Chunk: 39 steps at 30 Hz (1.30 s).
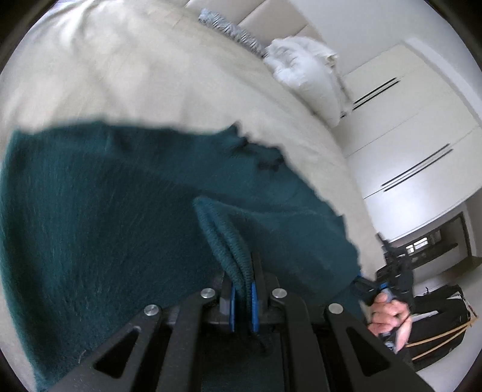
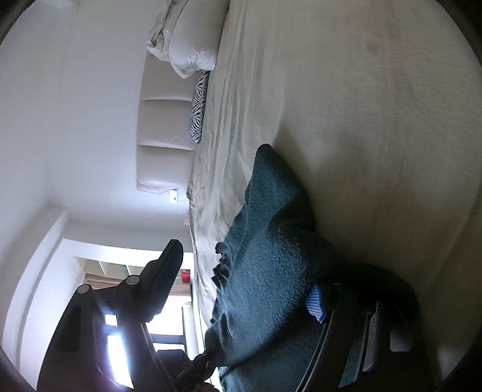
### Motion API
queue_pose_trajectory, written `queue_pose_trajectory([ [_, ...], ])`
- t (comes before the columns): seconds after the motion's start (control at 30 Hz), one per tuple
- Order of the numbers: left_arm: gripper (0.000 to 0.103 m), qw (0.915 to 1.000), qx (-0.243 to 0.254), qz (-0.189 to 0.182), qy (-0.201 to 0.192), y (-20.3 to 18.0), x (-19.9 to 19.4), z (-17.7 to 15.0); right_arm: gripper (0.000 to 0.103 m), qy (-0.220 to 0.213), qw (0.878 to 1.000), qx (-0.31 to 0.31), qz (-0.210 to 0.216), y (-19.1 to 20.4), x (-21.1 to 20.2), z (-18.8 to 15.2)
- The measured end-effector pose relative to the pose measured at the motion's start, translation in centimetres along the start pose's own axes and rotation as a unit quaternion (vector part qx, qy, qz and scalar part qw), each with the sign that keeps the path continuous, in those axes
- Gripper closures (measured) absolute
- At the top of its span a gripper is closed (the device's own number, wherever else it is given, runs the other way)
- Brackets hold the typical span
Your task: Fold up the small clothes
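Note:
A dark teal knitted cloth (image 1: 120, 211) lies spread on the cream bed (image 1: 150, 75). My left gripper (image 1: 242, 283) is shut on a raised fold of the cloth's ribbed near edge, blue pads pressing both sides. At the cloth's right corner a hand (image 1: 388, 313) holds my right gripper (image 1: 366, 282). In the right wrist view the same cloth (image 2: 271, 241) drapes over one finger, whose blue pad (image 2: 314, 304) shows. The other finger (image 2: 168, 271) stands well clear of the fabric, so my right gripper (image 2: 244, 268) is open.
White pillows (image 1: 304, 75) and a zebra-print cushion (image 1: 229, 28) rest against the padded headboard (image 2: 165, 144). White wardrobe doors (image 1: 406, 120) stand past the bed's edge. A black bag (image 1: 436, 325) sits on the floor.

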<state>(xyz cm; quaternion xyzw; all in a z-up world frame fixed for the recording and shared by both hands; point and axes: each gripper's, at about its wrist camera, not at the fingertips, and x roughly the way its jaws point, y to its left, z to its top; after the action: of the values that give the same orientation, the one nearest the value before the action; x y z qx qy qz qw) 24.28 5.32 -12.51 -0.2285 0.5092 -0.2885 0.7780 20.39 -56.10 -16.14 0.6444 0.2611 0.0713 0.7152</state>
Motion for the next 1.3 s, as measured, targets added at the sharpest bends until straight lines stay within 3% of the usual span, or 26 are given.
queue_pose_trajectory([
  [0.1,0.093,0.9997,-0.016,-0.014,-0.011,0.8,-0.3,-0.6,0.033,0.02,1.0,-0.008,-0.009,0.2,-0.1,-0.1],
  [0.23,0.092,1.0,0.0,0.005,-0.004,0.0,-0.4,-0.5,0.032,0.037,0.999,0.011,-0.013,-0.2,-2.1,-0.6],
  [0.37,0.089,0.9999,-0.002,0.016,0.0,-0.4,-0.4,-0.7,0.029,0.024,0.999,0.001,-0.041,0.8,-6.2,-1.4],
  [0.5,0.084,0.9995,0.005,0.03,0.001,-0.7,-0.8,-0.9,0.029,0.022,0.999,-0.025,-0.032,3.0,-7.9,-0.6],
  [0.6,0.084,0.999,0.015,0.041,-0.002,-0.9,-1.0,-1.2,0.029,0.037,0.997,-0.061,-0.036,5.1,-6.4,0.6],
  [0.7,0.084,0.9994,0.004,0.034,-0.004,-0.3,-0.9,-1.2,0.029,0.086,0.993,-0.079,-0.033,6.1,-2.7,1.4],
  [0.83,0.085,0.9997,-0.002,0.023,-0.003,0.3,-0.8,-1.3,0.03,0.134,0.984,-0.094,-0.066,5.2,1.9,2.2],
  [0.87,0.085,0.9998,-0.002,0.022,-0.003,0.4,-0.9,-1.4,0.032,0.14,0.981,-0.096,-0.094,4.3,2.5,2.2],
  [0.93,0.085,0.9998,0.0,0.02,-0.004,0.5,-1.1,-1.6,0.037,0.142,0.981,-0.094,-0.09,3.1,2.4,2.3],
  [1.0,0.085,0.9998,0.003,0.019,-0.006,0.5,-1.3,-1.7,0.037,0.139,0.982,-0.103,-0.073,2.6,0.8,2.1],
  [1.1,0.085,0.9997,0.005,0.021,-0.008,0.4,-1.4,-2.0,0.037,0.134,0.983,-0.099,-0.083,2.1,-1.5,2.1],
  [1.17,0.085,0.9997,0.005,0.023,-0.01,0.4,-1.5,-2.1,0.033,0.114,0.983,-0.106,-0.097,2.9,-2.9,2.7],
  [1.3,0.085,0.9997,-0.003,0.019,-0.014,0.5,-1.3,-2.2,0.033,0.115,0.984,-0.119,-0.07,5.6,-1.5,4.4],
])
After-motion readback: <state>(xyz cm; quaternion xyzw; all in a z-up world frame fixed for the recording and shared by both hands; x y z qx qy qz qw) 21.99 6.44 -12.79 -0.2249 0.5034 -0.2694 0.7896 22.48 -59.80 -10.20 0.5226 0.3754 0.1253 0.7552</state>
